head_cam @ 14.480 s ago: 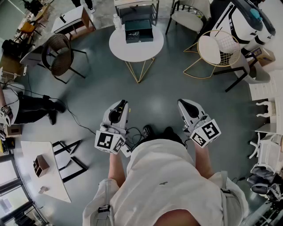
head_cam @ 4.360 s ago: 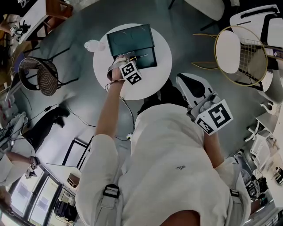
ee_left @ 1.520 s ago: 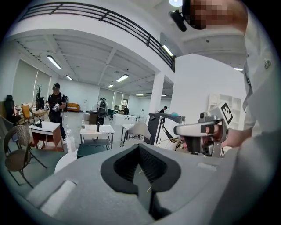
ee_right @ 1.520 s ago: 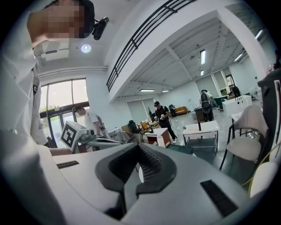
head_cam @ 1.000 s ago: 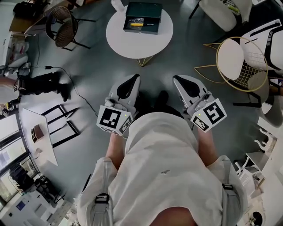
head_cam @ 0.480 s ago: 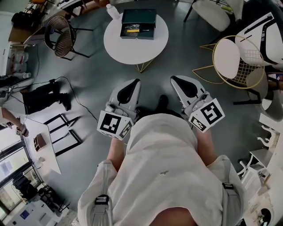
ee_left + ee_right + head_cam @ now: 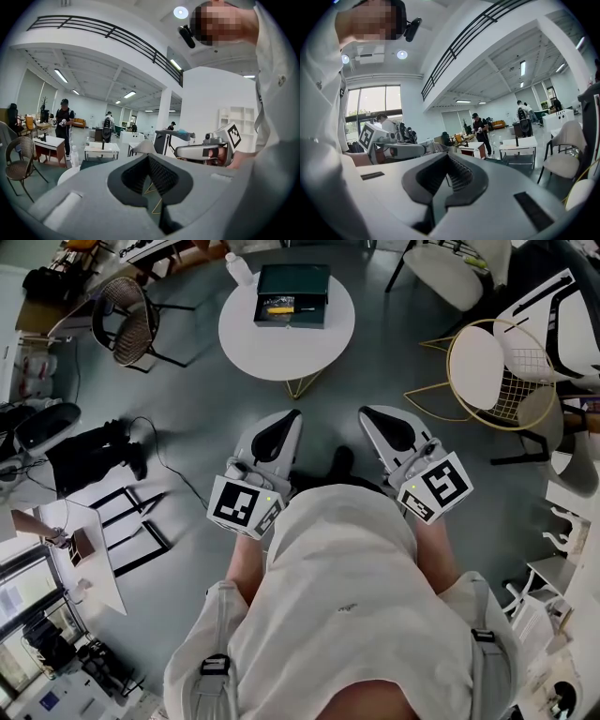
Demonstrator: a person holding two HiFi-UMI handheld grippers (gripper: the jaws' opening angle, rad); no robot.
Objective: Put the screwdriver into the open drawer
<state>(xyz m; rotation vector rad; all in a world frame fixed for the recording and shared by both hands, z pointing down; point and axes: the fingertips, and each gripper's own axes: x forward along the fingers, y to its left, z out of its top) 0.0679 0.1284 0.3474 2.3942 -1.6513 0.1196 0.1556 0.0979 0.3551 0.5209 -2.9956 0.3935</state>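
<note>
Lying in the open drawer (image 7: 298,287) on the round table (image 7: 281,348), the screwdriver (image 7: 277,308) is well apart from both grippers. The left gripper (image 7: 284,420) and right gripper (image 7: 372,416) are clenched, empty, at the person's waist.

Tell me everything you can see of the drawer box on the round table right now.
The drawer box is a dark green, squarish case with a matte look. It lies flat on the far part of the round white table. Its drawer is pulled out toward the person and stands open. Inside lies a yellow-handled thing, probably the screwdriver, though it is too small to be sure. A clear bottle stands beside its far left corner. Only the table visibly touches the box.
</note>
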